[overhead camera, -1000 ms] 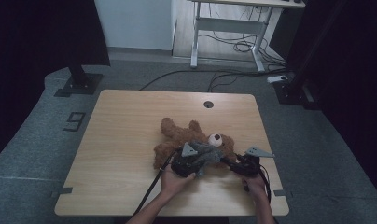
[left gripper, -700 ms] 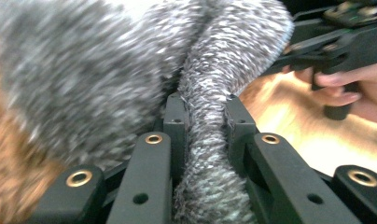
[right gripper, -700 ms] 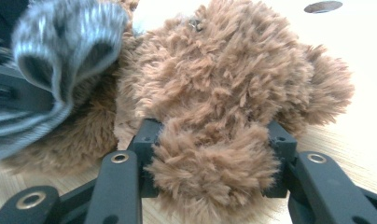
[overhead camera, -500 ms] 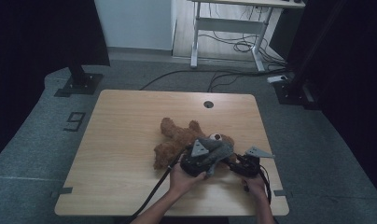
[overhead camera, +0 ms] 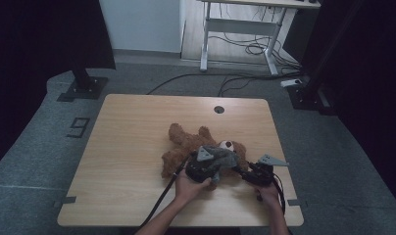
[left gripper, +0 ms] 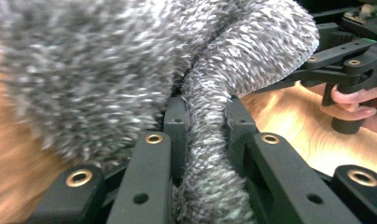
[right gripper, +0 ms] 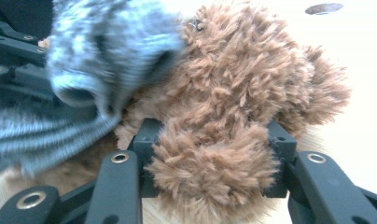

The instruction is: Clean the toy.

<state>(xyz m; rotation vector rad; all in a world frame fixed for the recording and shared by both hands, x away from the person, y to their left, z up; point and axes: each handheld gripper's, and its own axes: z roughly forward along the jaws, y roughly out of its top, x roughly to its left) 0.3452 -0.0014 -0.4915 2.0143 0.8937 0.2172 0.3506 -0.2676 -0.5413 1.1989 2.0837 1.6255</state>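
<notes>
Between the fingers of the left gripper (left gripper: 203,140), squeezed tight, sits a fold of the grey knit cloth (left gripper: 130,70), and it has moved up and over toward the teddy bear (overhead camera: 186,144) since a second ago. Between the fingers of the right gripper (right gripper: 210,154), a fuzzy brown bit of the bear is pinched and held steady on the table (overhead camera: 132,147). It looks like the cloth is being pulled onto the bear.

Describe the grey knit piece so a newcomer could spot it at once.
On the wooden table, find the brown teddy bear lying near the front edge. The grey knit piece drapes over its head end, pinched in the left hand-held gripper; it is the one speckled grey fabric there.
</notes>
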